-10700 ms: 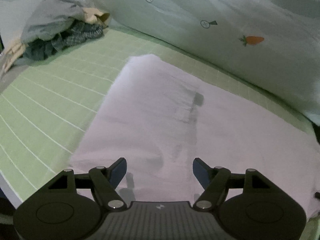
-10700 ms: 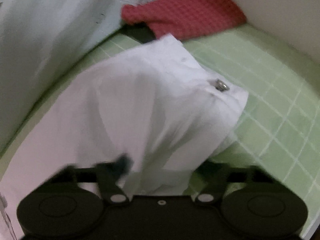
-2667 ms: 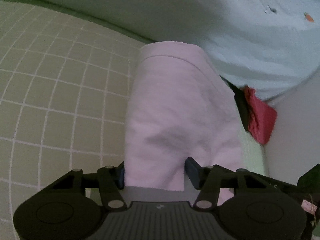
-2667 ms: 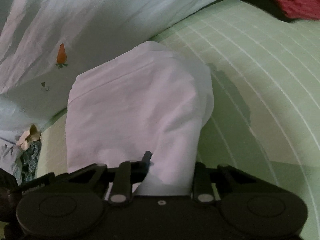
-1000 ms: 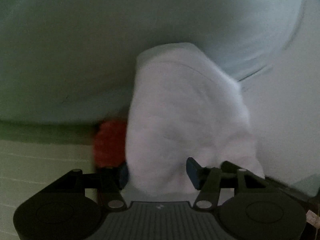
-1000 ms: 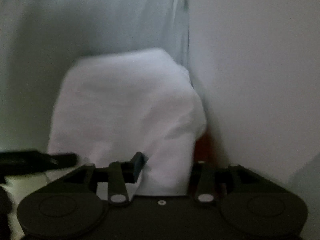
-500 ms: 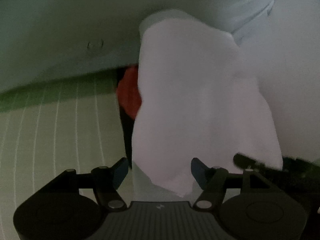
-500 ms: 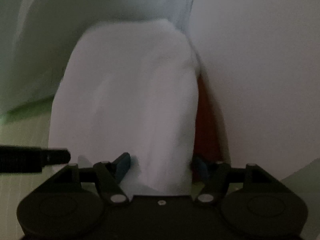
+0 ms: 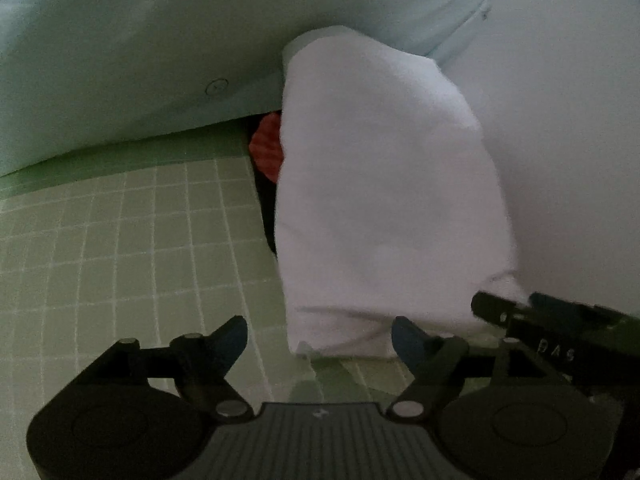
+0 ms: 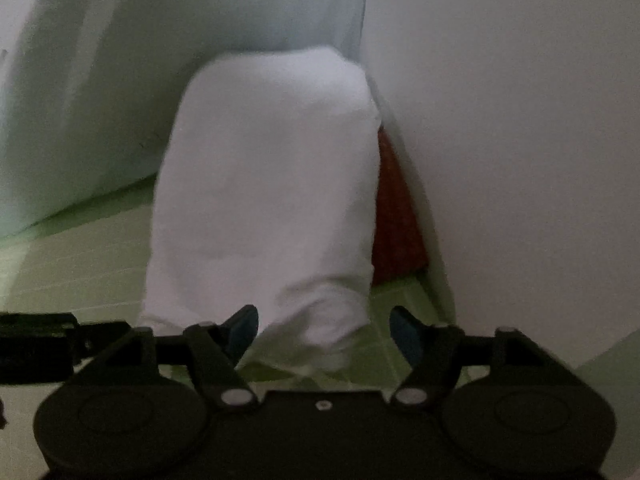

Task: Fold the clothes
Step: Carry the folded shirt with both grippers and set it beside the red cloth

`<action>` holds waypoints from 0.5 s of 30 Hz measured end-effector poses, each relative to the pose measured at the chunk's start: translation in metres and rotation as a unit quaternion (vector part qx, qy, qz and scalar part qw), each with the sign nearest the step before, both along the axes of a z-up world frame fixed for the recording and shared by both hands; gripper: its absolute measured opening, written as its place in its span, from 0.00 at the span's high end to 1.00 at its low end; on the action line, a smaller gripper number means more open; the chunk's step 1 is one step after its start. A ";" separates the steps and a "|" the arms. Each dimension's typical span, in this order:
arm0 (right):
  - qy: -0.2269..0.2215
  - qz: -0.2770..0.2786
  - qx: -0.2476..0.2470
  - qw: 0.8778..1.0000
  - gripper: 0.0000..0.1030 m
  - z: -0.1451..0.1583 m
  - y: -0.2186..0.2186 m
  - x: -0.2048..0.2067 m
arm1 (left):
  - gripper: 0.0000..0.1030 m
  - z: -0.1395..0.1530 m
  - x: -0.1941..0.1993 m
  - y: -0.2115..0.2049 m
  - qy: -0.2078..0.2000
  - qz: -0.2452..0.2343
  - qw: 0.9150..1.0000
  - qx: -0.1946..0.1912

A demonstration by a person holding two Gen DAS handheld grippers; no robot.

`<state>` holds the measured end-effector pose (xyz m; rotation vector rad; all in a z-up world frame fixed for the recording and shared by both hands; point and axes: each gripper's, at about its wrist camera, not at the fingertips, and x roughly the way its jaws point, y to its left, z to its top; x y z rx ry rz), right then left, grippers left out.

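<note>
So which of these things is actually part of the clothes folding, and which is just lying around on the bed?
Part of the job:
- folded white garment, set down on the green checked sheet
- left gripper, jaws opening, off the cloth
- right gripper, jaws opening, cloth edge between them

Just lying about:
- red cloth behind the garment
- pale blue bedding
- wall

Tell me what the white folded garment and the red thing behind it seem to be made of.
White garment: soft matte woven cloth, probably cotton; it slumps in rounded folds, no sheen. Red thing: fabric, likely a thicker textured or knitted weave; faint ribbing shows, though dim light leaves it open.
</note>
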<state>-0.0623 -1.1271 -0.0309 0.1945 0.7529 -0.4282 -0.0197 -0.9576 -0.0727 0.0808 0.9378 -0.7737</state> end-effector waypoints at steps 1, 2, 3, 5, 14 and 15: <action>-0.005 0.000 -0.001 1.000 0.23 0.004 0.003 -0.006 | 0.20 0.002 -0.005 0.003 -0.003 -0.002 1.000 0.001; -0.009 0.000 -0.002 1.000 0.22 0.006 0.003 -0.006 | 0.18 0.003 -0.009 0.005 -0.006 -0.004 1.000 0.002; -0.011 0.000 -0.002 1.000 0.21 0.009 0.008 -0.014 | 0.17 0.005 -0.014 0.007 -0.009 -0.006 1.000 0.003; -0.015 -0.003 -0.001 1.000 0.17 0.013 0.017 -0.031 | 0.15 0.010 -0.027 0.014 -0.012 -0.012 1.000 0.003; -0.017 -0.017 -0.002 1.000 0.01 0.016 0.045 -0.092 | 0.05 0.020 -0.078 0.041 -0.049 -0.034 0.998 0.012; -0.017 -0.019 -0.002 1.000 0.01 0.015 0.047 -0.097 | 0.04 0.021 -0.084 0.044 -0.055 -0.036 0.998 0.011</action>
